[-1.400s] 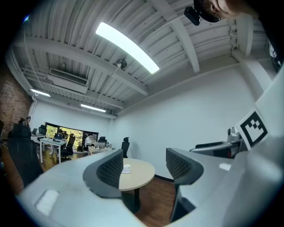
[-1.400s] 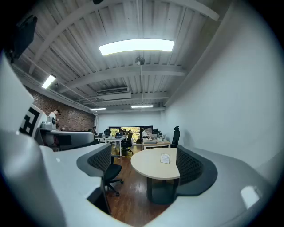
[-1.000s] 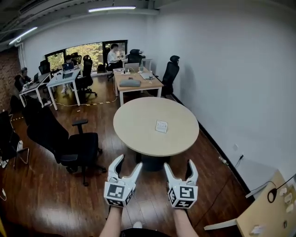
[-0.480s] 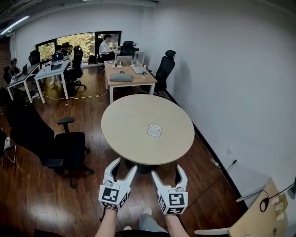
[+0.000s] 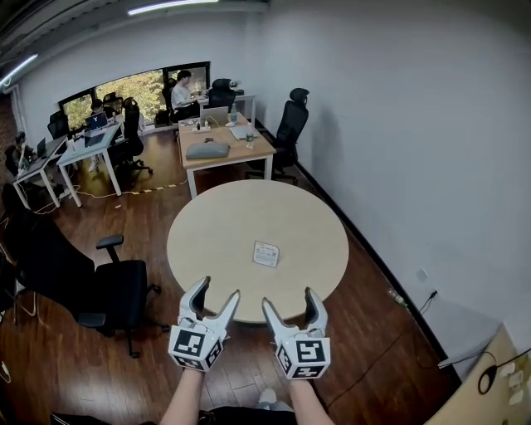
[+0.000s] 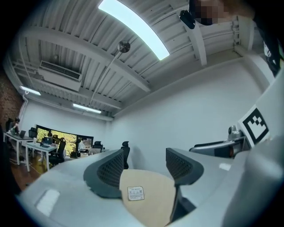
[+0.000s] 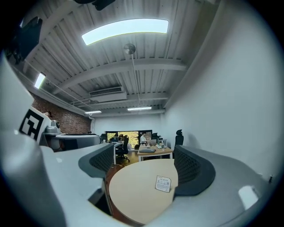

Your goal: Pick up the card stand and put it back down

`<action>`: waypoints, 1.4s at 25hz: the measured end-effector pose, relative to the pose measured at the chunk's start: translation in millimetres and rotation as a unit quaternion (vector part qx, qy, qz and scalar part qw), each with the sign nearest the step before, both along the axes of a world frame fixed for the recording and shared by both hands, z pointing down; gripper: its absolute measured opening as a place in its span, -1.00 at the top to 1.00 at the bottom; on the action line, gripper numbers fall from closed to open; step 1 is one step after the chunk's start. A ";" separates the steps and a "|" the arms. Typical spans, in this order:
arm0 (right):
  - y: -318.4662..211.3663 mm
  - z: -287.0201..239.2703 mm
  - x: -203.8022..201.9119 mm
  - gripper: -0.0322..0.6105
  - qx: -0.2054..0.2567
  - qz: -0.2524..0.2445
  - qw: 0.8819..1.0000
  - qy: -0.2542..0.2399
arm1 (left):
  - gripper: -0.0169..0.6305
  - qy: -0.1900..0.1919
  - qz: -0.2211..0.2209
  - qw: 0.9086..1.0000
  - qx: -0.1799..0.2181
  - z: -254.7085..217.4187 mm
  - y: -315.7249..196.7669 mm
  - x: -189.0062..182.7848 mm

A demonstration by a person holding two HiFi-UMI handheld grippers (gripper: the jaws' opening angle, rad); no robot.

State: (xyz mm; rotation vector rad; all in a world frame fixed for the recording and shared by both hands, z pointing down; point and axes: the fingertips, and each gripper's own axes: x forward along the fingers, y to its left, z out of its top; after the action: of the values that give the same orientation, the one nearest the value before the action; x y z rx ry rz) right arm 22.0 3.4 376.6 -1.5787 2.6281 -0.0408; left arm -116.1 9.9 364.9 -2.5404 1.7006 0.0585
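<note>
Flat square card stand (image 5: pixel 265 254) on smooth round table (image 5: pixel 216 249)

Card stand (image 5: pixel 265 254) on round table (image 5: pixel 216 249); office chair (image 5: pixel 104 286) left; desk (image 5: pixel 222 149) behind.

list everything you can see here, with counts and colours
round table: one, light wood, centre
card stand: one, white, on round table, near middle
office chairs: several, black, by table and desks
rectangular desk: one, wood, behind round table
white desks: at least two, far left
seated people: at least two, far desks
ceiling lights: two, white, overhead
left tool: one, white, bottom left; jaws open, just been opening, nothing between
right tool: one, white, beside it; open, empty
</note>
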 end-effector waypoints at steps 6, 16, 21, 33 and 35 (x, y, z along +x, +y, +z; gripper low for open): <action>-48.1 26.3 4.3 -0.39 -0.024 -0.028 0.999 -0.010 | -0.01 -0.015 0.010 0.999 -0.036 32.2 -43.8 22.2; -124.1 9.7 3.9 -0.36 -0.005 -0.008 1.000 0.005 | 0.07 -0.014 0.017 1.000 -0.016 14.9 -125.1 -0.2; -167.0 -7.6 -9.8 -0.33 0.018 0.024 0.999 0.019 | 0.07 -0.005 0.038 0.999 0.016 -9.7 -170.6 -23.2; -214.0 -1.3 -77.6 -0.31 0.030 0.045 0.997 0.049 | 0.07 0.005 0.068 0.997 0.024 -12.6 -226.7 -82.2; -211.4 12.7 -82.4 -0.31 0.023 0.044 0.997 0.059 | 0.07 0.008 0.072 0.997 0.015 2.6 -234.6 -83.2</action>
State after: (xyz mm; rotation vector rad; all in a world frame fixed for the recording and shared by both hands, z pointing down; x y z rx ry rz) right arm -60.4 -207.9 389.3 -1.7310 2.6194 0.1215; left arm -199.3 -224.7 367.6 -2.6435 1.5058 0.1131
